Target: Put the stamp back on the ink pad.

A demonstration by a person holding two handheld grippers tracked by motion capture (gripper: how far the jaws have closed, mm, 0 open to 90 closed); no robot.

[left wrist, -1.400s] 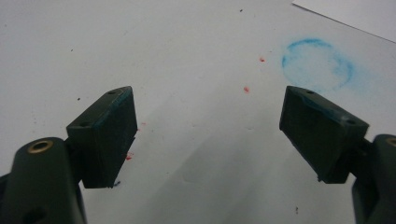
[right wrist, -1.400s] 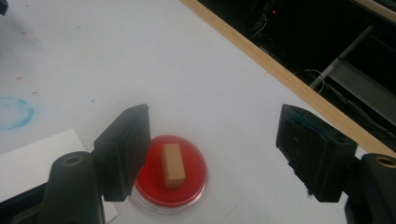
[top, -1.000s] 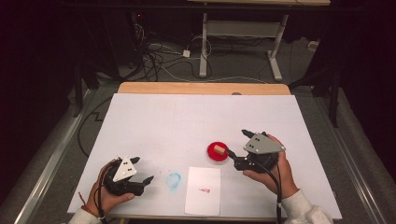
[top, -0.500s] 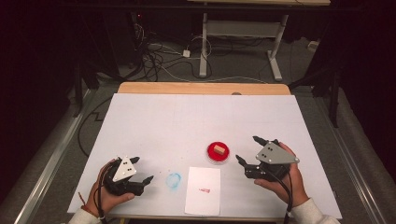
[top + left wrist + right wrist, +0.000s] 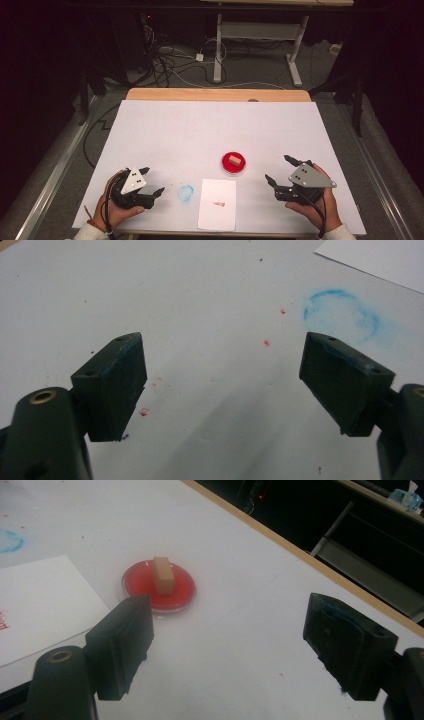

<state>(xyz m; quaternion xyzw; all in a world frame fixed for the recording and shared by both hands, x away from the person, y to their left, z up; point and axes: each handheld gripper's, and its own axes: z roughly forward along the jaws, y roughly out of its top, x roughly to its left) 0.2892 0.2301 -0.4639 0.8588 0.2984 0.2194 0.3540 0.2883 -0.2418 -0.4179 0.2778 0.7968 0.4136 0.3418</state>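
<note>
A round red dish (image 5: 226,165) lies on the white table right of centre, with a small wooden block (image 5: 234,160) standing on it. A white paper sheet (image 5: 217,204) carrying a small red mark (image 5: 218,203) lies at the front edge. My right gripper (image 5: 277,168) is open and empty, held to the right of the dish and apart from it. In the right gripper view the dish (image 5: 135,582) and block (image 5: 163,575) sit beyond the left jaw. My left gripper (image 5: 153,180) rests open and empty at the front left, pointing toward a blue ring smudge (image 5: 186,192).
The wooden strip of the table's far edge (image 5: 215,94) runs along the back. Beyond it are cables and desk legs on the floor (image 5: 200,55). Small red specks (image 5: 266,343) dot the surface near the left gripper, and the blue ring (image 5: 341,315) lies just past its right jaw.
My right gripper has drawn back from the red dish, moving right and toward the near edge. The left gripper has stayed put.
</note>
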